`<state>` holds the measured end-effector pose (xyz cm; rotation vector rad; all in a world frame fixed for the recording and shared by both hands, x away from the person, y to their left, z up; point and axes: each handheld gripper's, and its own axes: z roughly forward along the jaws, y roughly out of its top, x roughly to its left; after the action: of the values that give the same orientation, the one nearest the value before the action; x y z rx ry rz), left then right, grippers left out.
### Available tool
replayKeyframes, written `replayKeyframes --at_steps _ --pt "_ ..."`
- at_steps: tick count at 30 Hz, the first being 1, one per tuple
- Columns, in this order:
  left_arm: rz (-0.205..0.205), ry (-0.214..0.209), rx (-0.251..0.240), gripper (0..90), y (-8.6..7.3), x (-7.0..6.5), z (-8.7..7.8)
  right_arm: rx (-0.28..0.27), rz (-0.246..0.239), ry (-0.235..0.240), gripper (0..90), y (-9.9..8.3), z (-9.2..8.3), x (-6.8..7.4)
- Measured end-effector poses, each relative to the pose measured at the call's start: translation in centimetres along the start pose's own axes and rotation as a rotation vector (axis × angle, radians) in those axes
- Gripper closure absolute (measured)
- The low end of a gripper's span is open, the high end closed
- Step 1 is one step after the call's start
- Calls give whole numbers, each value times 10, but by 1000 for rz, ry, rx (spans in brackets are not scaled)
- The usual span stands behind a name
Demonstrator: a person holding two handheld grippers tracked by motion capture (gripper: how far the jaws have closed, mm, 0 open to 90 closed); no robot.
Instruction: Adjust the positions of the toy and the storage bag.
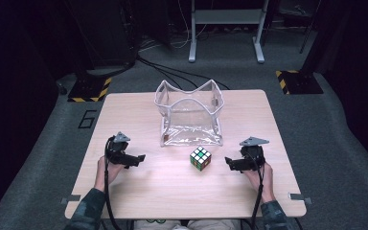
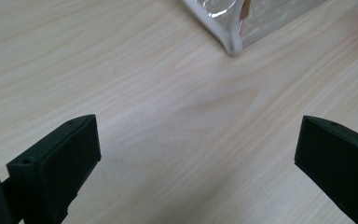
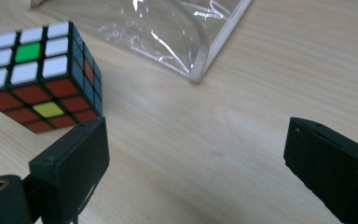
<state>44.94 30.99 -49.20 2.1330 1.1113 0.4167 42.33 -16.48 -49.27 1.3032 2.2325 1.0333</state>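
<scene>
Left gripper [image 1: 141, 157] rests low on the pale wooden table [image 1: 139, 191], jaws spread wide, nothing between them. Right gripper [image 1: 228, 161] likewise gapes empty on the opposite side. Multicoloured puzzle cube [image 1: 200, 158] sits on the table between the two, nearer the right one. Clear plastic pouch with white edging [image 1: 190, 114] stands open-topped just behind the cube.

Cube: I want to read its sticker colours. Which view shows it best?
The right gripper view: the cube is close, with a white face with a green centre, a red face with a yellow centre, and a bluish side. The high view shows the whole cube, but small. The left gripper view catches an orange sliver at its right edge, possibly the cube.
</scene>
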Motion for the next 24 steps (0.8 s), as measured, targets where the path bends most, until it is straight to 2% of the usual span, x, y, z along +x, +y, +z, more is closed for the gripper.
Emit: replayKeyframes --at_steps 2,8,9,11,12,14,16,19,20,24 --pt "-3 5 2 1 -12 -3 3 8 2 5 55 -7 5 0" --pt "-39 14 6 2 -28 -9 10 16 23 3 52 -24 9 0" --pt "-22 15 19 2 -30 -9 11 14 26 0 53 -27 9 0" --pt "-25 37 15 2 -33 -12 13 12 14 -4 52 -31 9 -2" --pt "-12 52 22 2 -35 -12 13 10 18 -8 53 -33 9 -2" --pt "-24 68 -1 0 -38 -13 15 -7 17 -14 66 -36 7 -3" --pt "-42 78 -14 0 -39 -14 16 -16 11 -32 80 -37 7 -2" --pt "-50 91 -13 0 -39 -12 16 21 -5 -58 66 -38 10 1" --pt "-65 100 -23 0 -39 -12 17 23 -22 -72 62 -38 11 2" --pt "-76 115 -18 0 -39 -12 16 20 -7 -87 54 -39 12 4"
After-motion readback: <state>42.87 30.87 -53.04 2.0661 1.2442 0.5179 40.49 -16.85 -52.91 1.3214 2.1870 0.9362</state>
